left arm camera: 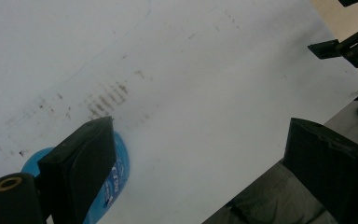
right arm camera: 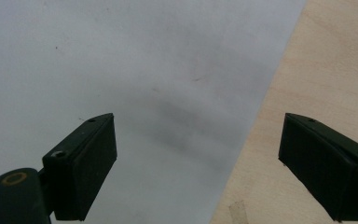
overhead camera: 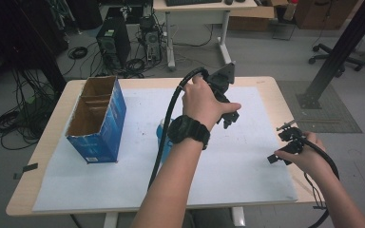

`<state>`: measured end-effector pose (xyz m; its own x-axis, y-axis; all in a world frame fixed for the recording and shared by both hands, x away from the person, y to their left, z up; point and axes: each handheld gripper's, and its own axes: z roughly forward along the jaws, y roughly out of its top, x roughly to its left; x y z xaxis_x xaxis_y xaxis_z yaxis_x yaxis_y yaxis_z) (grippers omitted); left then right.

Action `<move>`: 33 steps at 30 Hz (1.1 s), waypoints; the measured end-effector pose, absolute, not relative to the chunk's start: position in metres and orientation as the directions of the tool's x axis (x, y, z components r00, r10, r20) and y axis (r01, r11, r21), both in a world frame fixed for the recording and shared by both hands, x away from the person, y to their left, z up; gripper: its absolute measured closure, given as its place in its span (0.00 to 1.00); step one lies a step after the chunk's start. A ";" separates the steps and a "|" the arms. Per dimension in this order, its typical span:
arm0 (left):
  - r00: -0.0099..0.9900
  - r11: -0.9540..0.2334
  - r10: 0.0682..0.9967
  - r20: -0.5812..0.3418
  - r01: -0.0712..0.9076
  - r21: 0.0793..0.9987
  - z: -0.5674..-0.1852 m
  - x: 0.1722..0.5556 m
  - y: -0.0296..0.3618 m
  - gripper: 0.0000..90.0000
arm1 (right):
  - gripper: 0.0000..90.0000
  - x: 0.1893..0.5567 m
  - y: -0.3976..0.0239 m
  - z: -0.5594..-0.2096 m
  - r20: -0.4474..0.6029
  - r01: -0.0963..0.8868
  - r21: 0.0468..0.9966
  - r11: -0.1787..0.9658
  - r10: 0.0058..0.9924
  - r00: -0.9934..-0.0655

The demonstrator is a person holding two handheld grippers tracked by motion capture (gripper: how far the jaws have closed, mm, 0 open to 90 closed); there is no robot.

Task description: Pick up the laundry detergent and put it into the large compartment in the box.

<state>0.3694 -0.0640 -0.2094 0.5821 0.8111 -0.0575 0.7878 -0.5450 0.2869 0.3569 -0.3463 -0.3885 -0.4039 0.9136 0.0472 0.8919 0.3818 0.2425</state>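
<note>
Left gripper point(left arm camera: 200, 154): jaws wide, empty | above blue bottle point(left arm camera: 116, 179)

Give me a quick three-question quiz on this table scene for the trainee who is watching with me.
1. True or false: the left gripper has its jaws shut on the blue bottle.
2. Which stands at the left of the white sheet in the high view: A) a blue cardboard box, B) a red bowl, C) a metal tray?
3. In the right gripper view, what two surfaces lie beyond the right gripper?

Key
1. False: the jaws stand wide apart, with nothing between them; the bottle lies on the sheet behind one jaw.
2. A, the blue cardboard box, open at the top.
3. The white sheet and the bare wooden table beside it.
</note>
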 end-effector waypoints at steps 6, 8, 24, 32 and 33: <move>0.579 -0.541 0.813 -0.059 0.789 0.290 -0.209 0.369 -0.063 0.11 | 0.12 0.357 -0.346 -0.386 0.047 0.891 0.247 0.381 0.914 -0.403; 0.577 -0.538 0.814 -0.062 0.791 0.293 -0.208 0.370 -0.062 0.11 | 0.12 0.357 -0.346 -0.386 0.047 0.890 0.248 0.383 0.912 -0.406; 0.589 -0.547 0.805 -0.064 0.780 0.304 -0.203 0.371 -0.058 0.11 | 0.12 0.358 -0.345 -0.384 0.051 0.889 0.253 0.380 0.913 -0.405; 0.581 -0.533 0.811 -0.068 0.783 0.320 -0.198 0.369 -0.051 0.11 | 0.12 0.357 -0.343 -0.385 0.055 0.889 0.253 0.382 0.911 -0.408; 0.579 -0.532 0.813 -0.067 0.783 0.322 -0.197 0.368 -0.049 0.11 | 0.12 0.357 -0.343 -0.385 0.055 0.889 0.253 0.382 0.911 -0.408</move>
